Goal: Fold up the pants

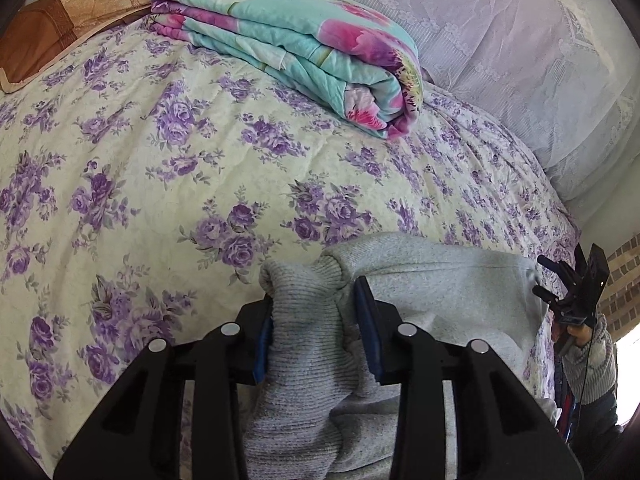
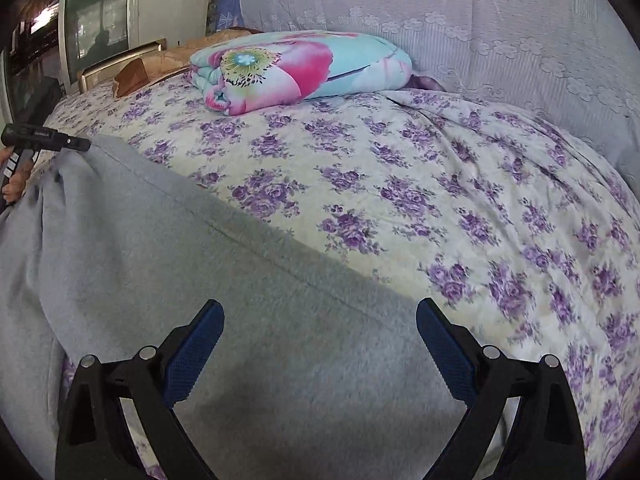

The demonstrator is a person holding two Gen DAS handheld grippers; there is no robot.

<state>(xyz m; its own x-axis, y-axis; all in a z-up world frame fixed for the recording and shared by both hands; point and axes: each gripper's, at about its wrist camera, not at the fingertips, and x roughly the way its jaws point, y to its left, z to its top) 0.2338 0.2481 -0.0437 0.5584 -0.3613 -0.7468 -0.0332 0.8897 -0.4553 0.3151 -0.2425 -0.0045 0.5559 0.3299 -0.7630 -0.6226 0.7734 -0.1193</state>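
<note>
Left gripper (image 1: 316,320) is clamped on a bunched ribbed cuff (image 1: 304,304) of the grey sweatpants (image 2: 168,264), blue pads pressing the knit from both sides, jaws only partly closed because the wad is thick. Right gripper (image 2: 318,344) stands wide open over the flat grey fabric, nothing between its fingers, pads not touching cloth as far as can be told. The pants lie on the near edge of the floral bedspread (image 2: 460,200), one long seam running diagonally, body spread fairly flat. Judged progress: early, one leg end gathered, no finished fold visible; lengthwise fold and the halving are likely left. Hidden: the waistband and second leg are cut off under the grippers and the frame bottom, so the garment's full layout is unclear. In the left wrist view the right gripper shows only small at the right edge, held by a sleeved hand (image 1: 588,344). Farther back, a folded teal-pink quilt (image 1: 288,44) sits on the bed, tan pillow (image 1: 72,28) beside it, lace curtain (image 2: 460,28) behind.
</note>
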